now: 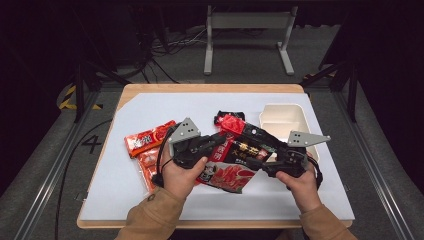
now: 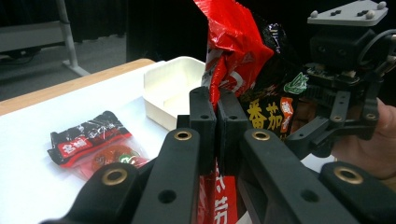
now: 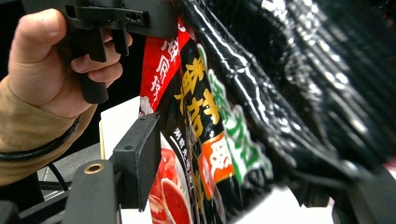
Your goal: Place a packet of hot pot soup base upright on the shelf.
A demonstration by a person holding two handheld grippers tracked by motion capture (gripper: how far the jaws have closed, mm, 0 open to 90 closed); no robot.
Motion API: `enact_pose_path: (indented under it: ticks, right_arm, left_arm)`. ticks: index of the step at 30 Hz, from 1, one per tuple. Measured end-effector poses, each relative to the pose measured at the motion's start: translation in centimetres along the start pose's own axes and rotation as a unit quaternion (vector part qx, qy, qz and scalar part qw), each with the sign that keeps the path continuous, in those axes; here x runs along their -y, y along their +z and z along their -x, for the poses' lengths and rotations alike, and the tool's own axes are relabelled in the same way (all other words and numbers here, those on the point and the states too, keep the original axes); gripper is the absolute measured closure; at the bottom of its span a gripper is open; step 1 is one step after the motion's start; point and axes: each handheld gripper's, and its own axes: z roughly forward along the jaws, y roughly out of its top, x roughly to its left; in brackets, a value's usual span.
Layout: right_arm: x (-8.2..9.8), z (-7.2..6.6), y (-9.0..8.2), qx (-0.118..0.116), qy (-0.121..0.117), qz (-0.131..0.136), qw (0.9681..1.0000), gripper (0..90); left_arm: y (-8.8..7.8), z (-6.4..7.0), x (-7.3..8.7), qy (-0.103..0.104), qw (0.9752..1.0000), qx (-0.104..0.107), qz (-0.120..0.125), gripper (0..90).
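The left hand-held gripper [image 2: 217, 112] is clamped shut on the red edge of a noodle bag [image 2: 261, 88]; in its own view the two black jaws meet with the film pinched between them, and the bag's crumpled red end rises above them. In the high view this left hand-held gripper [image 1: 212, 142] sits at the bag's left side, held by the left hand [image 1: 180, 175].

The right hand-held gripper [image 1: 267, 162] is at the bag's right side, held by the right hand [image 1: 302, 187]. In the right gripper view its jaws stand wide apart with the glossy black body of the bag [image 3: 243, 107] between them; one finger [image 3: 137, 158] shows clear of the film, the other is hidden behind it, so whether the pads press on the bag cannot be told.

The bag [image 1: 240, 155] is held up off the desk [image 1: 300, 205] between the two grippers. In the high view its long axis runs from the far red end, near the white tray [image 1: 282, 120], down toward the near edge, where a picture of tomatoes faces up.

On the desk to the left lie smaller red packets [image 1: 147, 140].
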Motion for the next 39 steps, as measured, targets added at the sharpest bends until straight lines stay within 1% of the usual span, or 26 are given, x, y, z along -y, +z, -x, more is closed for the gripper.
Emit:
enact_pose_path:
  ticks: [5, 7, 10, 13, 16, 19, 22, 24, 26, 27, 28, 29, 31, 33, 36, 39]
  right_arm:
    - [0.0, 0.0, 0.5, -0.016, -0.001, -0.013, 0.9998, 50.2]
    - [0.0, 0.1, 0.7, -0.022, 0.001, -0.018, 0.9996, 54.3]
    - [0.0, 0.3, 0.8, -0.018, 0.006, -0.028, 0.9994, 63.3]
    - [-0.2, 0.5, 0.8, -0.024, 0.013, -0.036, 0.9990, 68.0]
    - [-0.5, 0.5, 0.8, -0.020, 0.008, -0.042, 0.9989, 73.9]
    - [-1.0, 0.4, 0.7, -0.013, -0.002, -0.050, 0.9987, 75.6]
    - [-1.6, 0.4, 0.5, -0.008, -0.009, -0.048, 0.9988, 77.2]
    - [-2.1, 0.4, 0.3, -0.006, -0.013, -0.044, 0.9989, 79.6]
    - [-2.5, 0.4, 0.1, -0.009, -0.014, -0.038, 0.9991, 83.6]
    - [-2.7, 0.5, -0.1, -0.012, -0.012, -0.036, 0.9992, 84.6]
    - [-2.9, 0.4, -0.1, -0.008, -0.015, -0.039, 0.9991, 84.9]
    - [-3.0, 0.4, -0.2, -0.004, -0.019, -0.042, 0.9989, 85.1]
    - [-3.1, 0.5, -0.3, 0.002, -0.019, -0.044, 0.9988, 85.2]
    - [-3.3, 0.7, -0.4, 0.006, -0.020, -0.044, 0.9988, 85.3]
    - [-4.0, 0.8, -0.8, 0.011, -0.027, -0.040, 0.9988, 85.3]
    - [-5.0, 0.9, -1.1, 0.015, -0.039, -0.042, 0.9982, 85.3]
  left_arm:
    - [0.1, 0.1, 0.1, -0.002, 1.0000, 0.002, 0.002, 87.6]
    - [0.1, 0.1, 0.1, -0.001, 1.0000, 0.004, 0.002, 87.6]
    - [0.1, 0.2, 0.1, -0.002, 1.0000, 0.003, 0.002, 87.6]
    - [0.0, 0.2, 0.1, 0.000, 1.0000, 0.004, 0.001, 87.5]
    - [0.0, 0.2, 0.0, 0.001, 1.0000, 0.003, 0.003, 87.1]
    - [-0.2, 0.1, -0.1, 0.001, 1.0000, 0.000, 0.004, 86.8]
    - [-0.4, 0.0, -0.2, 0.000, 1.0000, 0.001, 0.007, 85.6]
    - [-0.5, -0.2, -0.2, 0.003, 1.0000, 0.001, 0.008, 82.4]
    - [-0.7, -0.6, -0.1, -0.005, 0.9999, 0.010, 0.006, 79.4]
    - [-0.7, -0.8, 0.0, -0.008, 0.9999, 0.011, 0.006, 78.1]
    - [-0.8, -1.0, 0.0, -0.012, 0.9998, 0.013, 0.007, 77.0]
    - [-0.8, -1.1, 0.0, -0.011, 0.9998, 0.013, 0.007, 75.0]
    - [-1.0, -1.2, 0.1, -0.019, 0.9997, 0.017, 0.007, 68.2]
    - [-1.2, -1.4, 0.3, -0.019, 0.9997, 0.014, 0.001, 62.2]
    - [-1.5, -1.9, 0.8, -0.012, 0.9998, 0.006, -0.012, 57.7]
    - [-1.7, -2.5, 1.5, -0.026, 0.9995, -0.001, -0.019, 55.5]
